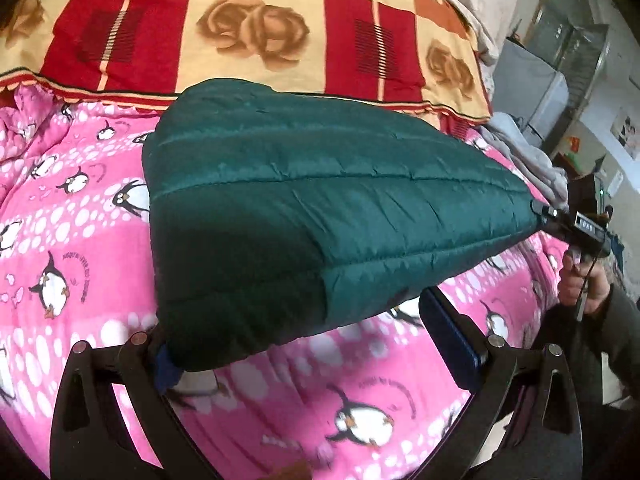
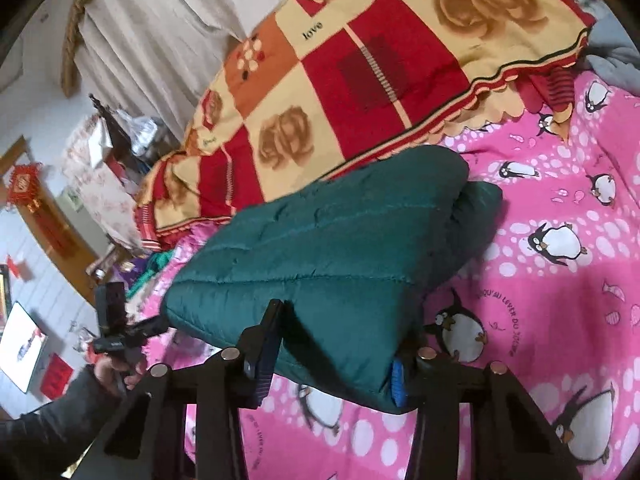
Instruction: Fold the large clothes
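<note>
While wide-spread, both fingers (image 1: pixel 452 332) (image 2: pixel 264 344) straddle the green jacket's (image 1: pixel 320 208) corners.

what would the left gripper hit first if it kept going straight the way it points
The dark green quilted jacket, most likely: it fills the view just ahead of the left gripper. The gripper's fingers are spread, with the hem at the left one. Beyond lies the pink penguin-print bedsheet.

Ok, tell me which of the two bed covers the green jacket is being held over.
The pink penguin cover, not the red-and-cream rose blanket behind it. The green jacket hangs above the pink one.
</note>
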### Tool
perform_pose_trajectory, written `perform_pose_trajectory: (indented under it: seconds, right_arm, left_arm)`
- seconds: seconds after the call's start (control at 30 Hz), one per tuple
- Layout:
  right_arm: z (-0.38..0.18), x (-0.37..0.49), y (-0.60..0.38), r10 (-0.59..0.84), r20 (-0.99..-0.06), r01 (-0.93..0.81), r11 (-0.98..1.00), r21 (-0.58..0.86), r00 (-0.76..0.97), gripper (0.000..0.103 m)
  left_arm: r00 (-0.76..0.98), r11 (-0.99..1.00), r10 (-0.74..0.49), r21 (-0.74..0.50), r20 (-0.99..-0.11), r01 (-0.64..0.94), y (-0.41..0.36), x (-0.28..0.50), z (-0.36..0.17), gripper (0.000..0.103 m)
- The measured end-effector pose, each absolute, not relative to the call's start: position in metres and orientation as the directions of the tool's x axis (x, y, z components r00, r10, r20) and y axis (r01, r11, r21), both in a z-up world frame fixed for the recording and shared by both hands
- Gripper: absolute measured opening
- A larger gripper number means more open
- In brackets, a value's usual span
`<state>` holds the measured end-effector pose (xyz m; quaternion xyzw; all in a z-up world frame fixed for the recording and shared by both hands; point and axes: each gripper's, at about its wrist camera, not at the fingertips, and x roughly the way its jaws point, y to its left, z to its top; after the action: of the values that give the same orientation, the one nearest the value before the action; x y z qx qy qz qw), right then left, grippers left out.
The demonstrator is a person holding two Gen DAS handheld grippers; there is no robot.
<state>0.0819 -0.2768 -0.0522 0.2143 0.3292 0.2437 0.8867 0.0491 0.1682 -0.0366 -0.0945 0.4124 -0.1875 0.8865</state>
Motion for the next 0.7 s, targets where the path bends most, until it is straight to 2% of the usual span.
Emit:
perform_pose_trajectory:
  seconds: [0.17,0.23,0.33,0.37,0.43,0.53,0.6,0.7]
  right_arm:
    - [-0.046,0.064,-0.279,0.574,-0.487,-0.284,0.789,0.546,0.659,0.043]
    - [-0.051,0.065,-0.283,0.523,-0.532,-0.212,0.816,0.537,0.666,0.045]
    - [-0.049,0.061,-0.295,0.462,-0.538,-0.108,0.820,0.562,0.704,0.046]
    - [-0.043,0.053,-0.299,0.429,-0.534,-0.066,0.820,0.568,0.729,0.051]
    - [-0.027,0.031,-0.301,0.362,-0.535,-0.005,0.831,0.556,0.764,0.053]
    - [0.002,0.004,-0.281,0.267,-0.619,0.026,0.906,0.423,0.739,0.053]
    - [0.026,-0.016,-0.254,0.188,-0.705,0.011,0.963,0.268,0.684,0.053]
    - [0.056,-0.050,-0.224,0.110,-0.741,-0.021,0.992,0.127,0.662,0.053]
  left_arm:
    - [0.592,0.912,-0.411,-0.318,-0.694,0.260,0.164,0.034,-0.027,0.102]
    - [0.606,0.930,-0.368,-0.293,-0.705,0.223,0.166,0.032,-0.027,0.102]
    - [0.642,0.948,-0.311,-0.280,-0.701,0.154,0.168,0.023,-0.015,0.102]
    - [0.651,0.952,-0.294,-0.274,-0.699,0.136,0.167,0.019,-0.009,0.102]
    - [0.666,0.969,-0.227,-0.233,-0.711,0.082,0.159,0.004,0.005,0.102]
    - [0.684,0.977,-0.193,-0.202,-0.704,0.068,0.131,-0.025,0.031,0.102]
    - [0.702,0.986,-0.146,-0.160,-0.697,0.045,0.108,-0.047,0.053,0.102]
    - [0.718,0.993,-0.098,-0.120,-0.689,0.020,0.087,-0.070,0.076,0.102]
